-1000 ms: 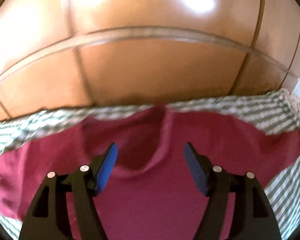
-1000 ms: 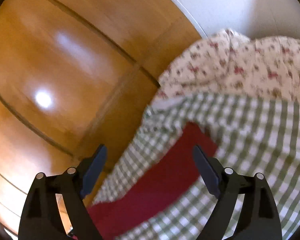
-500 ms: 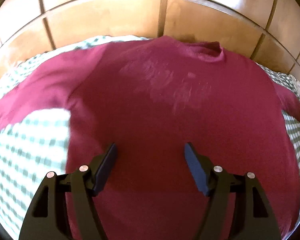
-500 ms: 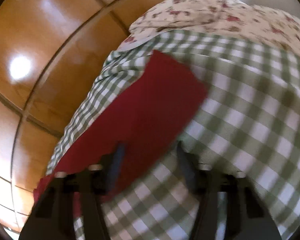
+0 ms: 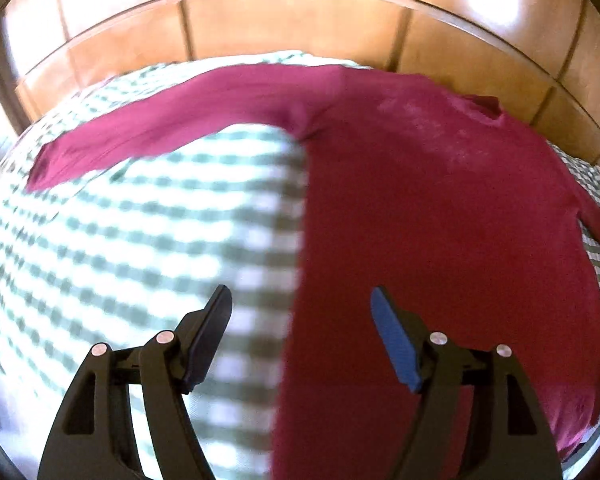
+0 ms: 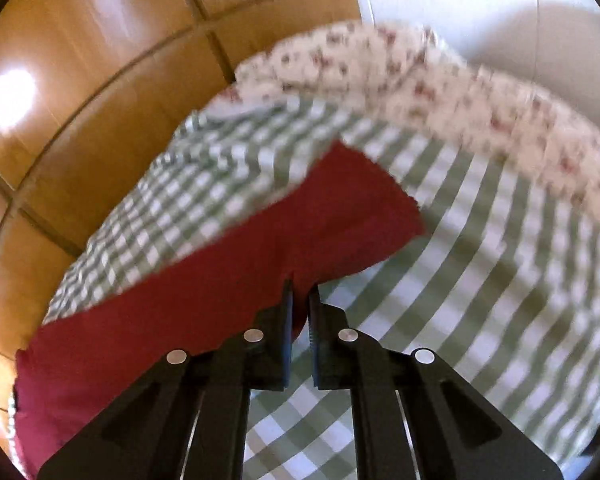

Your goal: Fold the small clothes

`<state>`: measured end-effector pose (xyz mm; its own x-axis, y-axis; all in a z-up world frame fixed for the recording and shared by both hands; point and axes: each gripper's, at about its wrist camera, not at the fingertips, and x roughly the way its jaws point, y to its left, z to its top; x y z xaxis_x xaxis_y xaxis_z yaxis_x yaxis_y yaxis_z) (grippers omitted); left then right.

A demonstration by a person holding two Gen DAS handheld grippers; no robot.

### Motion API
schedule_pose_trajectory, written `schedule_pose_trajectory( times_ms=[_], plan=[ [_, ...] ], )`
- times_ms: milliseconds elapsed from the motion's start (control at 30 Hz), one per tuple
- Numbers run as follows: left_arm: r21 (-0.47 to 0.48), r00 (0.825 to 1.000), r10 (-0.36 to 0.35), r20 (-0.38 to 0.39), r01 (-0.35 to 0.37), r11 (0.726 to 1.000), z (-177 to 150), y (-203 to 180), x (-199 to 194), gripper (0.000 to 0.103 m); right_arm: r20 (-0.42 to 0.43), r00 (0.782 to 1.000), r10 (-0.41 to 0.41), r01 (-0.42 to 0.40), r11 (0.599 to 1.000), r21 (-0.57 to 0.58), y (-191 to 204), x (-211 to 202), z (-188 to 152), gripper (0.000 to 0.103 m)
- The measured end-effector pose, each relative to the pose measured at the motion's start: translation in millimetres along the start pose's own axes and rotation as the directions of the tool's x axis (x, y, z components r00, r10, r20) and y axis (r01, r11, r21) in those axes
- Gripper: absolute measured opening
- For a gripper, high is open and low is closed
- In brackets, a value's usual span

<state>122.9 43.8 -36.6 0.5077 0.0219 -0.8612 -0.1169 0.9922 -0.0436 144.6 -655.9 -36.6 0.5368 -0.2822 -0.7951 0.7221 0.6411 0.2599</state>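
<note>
Maroon cloth, a long-sleeved shirt (image 5: 440, 208), lies flat on a green-checked sheet (image 5: 140, 240), its collar toward the wooden panels (image 5: 300, 20) and one sleeve stretched out to the left of the left wrist view. No container shows in either view.

A second ago the left camera saw only the shirt's near part bunched under it, with the panels filling most of the view; now the whole shirt is in sight and the shirt's side edge runs up between the fingers. The left gripper (image 5: 300, 336) hangs over that edge with its jaws wide apart, one finger above the sheet, the other above the shirt, holding nothing.

The right gripper (image 6: 300, 300) stood wide open a second ago over the other sleeve; now its jaws are closing, almost together, with the sleeve's (image 6: 260, 264) lower edge between them. The pads seem to pinch the cloth, though blur makes the contact hard to confirm. A floral cover (image 6: 440, 88) lies beyond the sheet, against a white wall (image 6: 480, 4).
</note>
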Motion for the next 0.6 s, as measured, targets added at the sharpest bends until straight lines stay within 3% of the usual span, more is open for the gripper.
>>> schedule_pose_trajectory(
  times_ms=[33, 67, 100, 133, 233, 300, 400, 500, 533, 600],
  plan=[
    [-0.015, 1.0, 0.011, -0.001, -0.011, 1.0, -6, 10, -4, 0.075, 0.001, 1.0, 0.011, -0.011, 1.0, 0.028, -3, 0, -4, 0.011],
    [-0.023, 1.0, 0.011, -0.004, -0.011, 1.0, -11, 17, -7, 0.077, -0.005, 0.999, 0.033, -0.033, 0.998, 0.049, -5, -2, -8, 0.028],
    [-0.033, 1.0, 0.012, -0.007, -0.012, 0.999, -16, 25, -10, 0.078, -0.011, 0.998, 0.058, -0.057, 0.996, 0.064, -6, -6, -14, 0.055],
    [-0.042, 1.0, 0.014, -0.01, -0.015, 0.999, -21, 33, -12, 0.079, -0.009, 0.997, 0.075, -0.074, 0.995, 0.074, -5, -14, -22, 0.071],
    [-0.064, 1.0, -0.002, -0.031, 0.0, 0.998, -39, 47, -16, 0.08, -0.04, 0.988, 0.151, -0.151, 0.988, 0.01, 11, -36, -50, 0.071],
    [-0.078, 0.998, -0.043, -0.051, 0.039, 0.996, -52, 54, -17, 0.08, -0.116, 0.967, 0.227, -0.235, 0.97, -0.066, 25, -55, -82, 0.071],
    [-0.078, 0.992, -0.116, -0.053, 0.112, 0.991, -69, 57, -21, 0.079, -0.245, 0.908, 0.339, -0.375, 0.92, -0.118, 39, -79, -125, 0.071],
    [-0.047, 0.983, -0.18, -0.041, 0.178, 0.983, -78, 53, -29, 0.078, -0.396, 0.832, 0.387, -0.488, 0.851, -0.194, 59, -108, -189, 0.071],
    [-0.036, 0.976, -0.216, -0.037, 0.215, 0.976, -82, 51, -32, 0.075, -0.427, 0.816, 0.39, -0.51, 0.834, -0.212, 64, -115, -205, 0.066],
    [0.01, 0.966, -0.255, -0.041, 0.255, 0.967, -90, 45, -37, 0.068, -0.465, 0.805, 0.368, -0.527, 0.804, -0.275, 72, -131, -236, 0.053]
  ],
)
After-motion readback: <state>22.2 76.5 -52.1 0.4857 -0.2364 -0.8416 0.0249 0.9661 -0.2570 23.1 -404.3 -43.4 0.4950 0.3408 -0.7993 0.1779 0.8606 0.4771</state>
